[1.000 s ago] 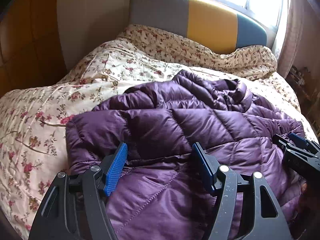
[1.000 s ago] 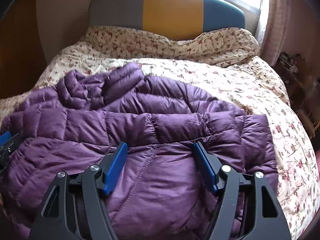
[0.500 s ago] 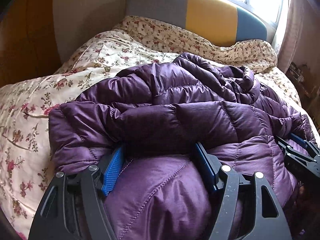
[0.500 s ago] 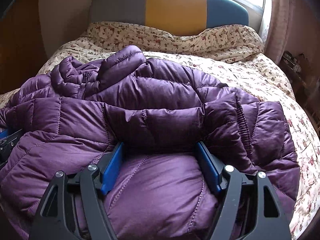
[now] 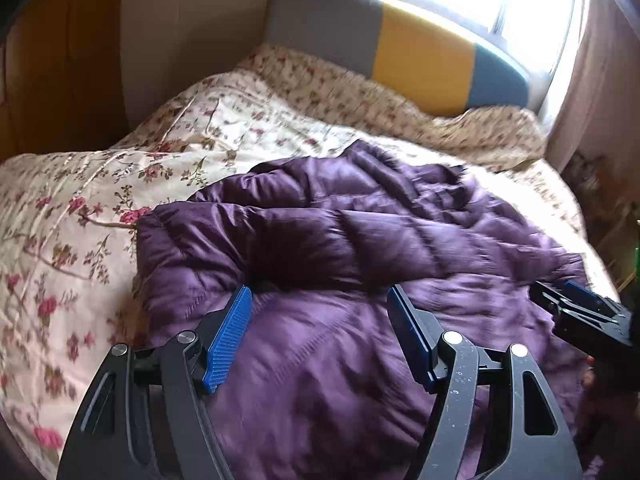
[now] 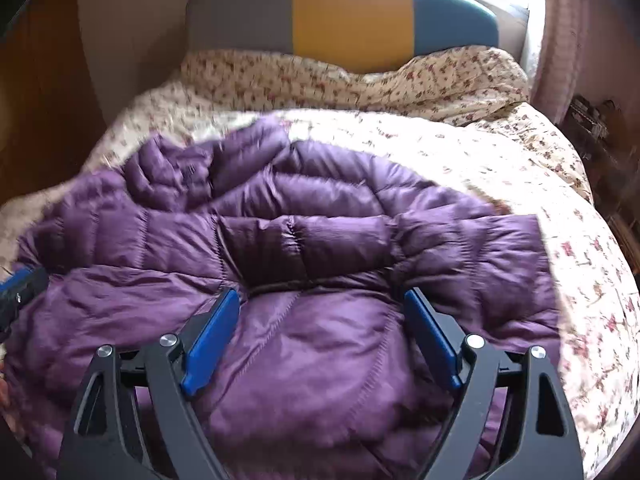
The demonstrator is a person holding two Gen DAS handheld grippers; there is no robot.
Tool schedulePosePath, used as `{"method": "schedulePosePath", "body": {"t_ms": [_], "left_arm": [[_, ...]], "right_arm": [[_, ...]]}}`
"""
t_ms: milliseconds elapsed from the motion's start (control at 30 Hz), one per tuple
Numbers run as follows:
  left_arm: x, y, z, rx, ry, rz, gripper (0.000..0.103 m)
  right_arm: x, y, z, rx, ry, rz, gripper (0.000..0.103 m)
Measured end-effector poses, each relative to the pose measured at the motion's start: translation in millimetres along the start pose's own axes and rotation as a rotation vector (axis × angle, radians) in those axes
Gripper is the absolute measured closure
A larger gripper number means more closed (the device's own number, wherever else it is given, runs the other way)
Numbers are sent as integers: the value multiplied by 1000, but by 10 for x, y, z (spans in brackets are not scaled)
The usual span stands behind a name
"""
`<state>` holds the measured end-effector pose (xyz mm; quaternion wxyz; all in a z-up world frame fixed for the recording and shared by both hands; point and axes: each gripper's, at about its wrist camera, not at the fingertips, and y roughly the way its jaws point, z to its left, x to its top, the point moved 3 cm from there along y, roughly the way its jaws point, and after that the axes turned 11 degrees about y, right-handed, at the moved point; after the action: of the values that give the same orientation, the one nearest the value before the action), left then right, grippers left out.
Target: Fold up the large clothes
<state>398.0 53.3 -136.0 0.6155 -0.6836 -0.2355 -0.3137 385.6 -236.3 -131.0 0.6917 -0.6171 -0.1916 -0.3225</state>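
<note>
A purple quilted down jacket [image 5: 360,240] lies spread on the bed; it also shows in the right wrist view [image 6: 304,240]. My left gripper [image 5: 320,300] stands open over the jacket's near edge on its left side, with purple fabric bulging between the jaws. My right gripper [image 6: 320,300] stands open the same way over the near edge on the right side. The right gripper also shows at the right edge of the left wrist view [image 5: 580,312]. The jacket's collar and sleeves are bunched toward the far side.
A floral duvet [image 5: 100,208] covers the bed. A grey, yellow and blue headboard [image 6: 344,8] stands at the far end under a bright window. A wooden wall [image 5: 52,80] is on the left. Cluttered shelves [image 6: 592,120] stand at the right.
Both grippers have drawn back toward me and a little up. The jacket has sunk back and lies flatter and farther away than half a second ago.
</note>
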Motion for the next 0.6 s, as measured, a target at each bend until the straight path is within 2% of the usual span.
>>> {"method": "schedulePosePath", "body": {"t_ms": [100,167,267,400,600], "left_arm": [[-117,-91,-233,-48,47,4,34],[-184,-3,-340,-23,92,33,32],[-267,180,-341,-22,86,80,29],[-276,243,-332,-16,87,88,28],[-280,15,-317,-10,67,53,28]], "right_arm": [[-109,-112,-37,7,-25,21,19],[-226,-35,-78,-7,-29,56,19],[-346,90,-92,-20,-37,63,19],[-413,236,-61,-47,-39,49,16],[-390,270,-48,-52,-42,48,14]]}}
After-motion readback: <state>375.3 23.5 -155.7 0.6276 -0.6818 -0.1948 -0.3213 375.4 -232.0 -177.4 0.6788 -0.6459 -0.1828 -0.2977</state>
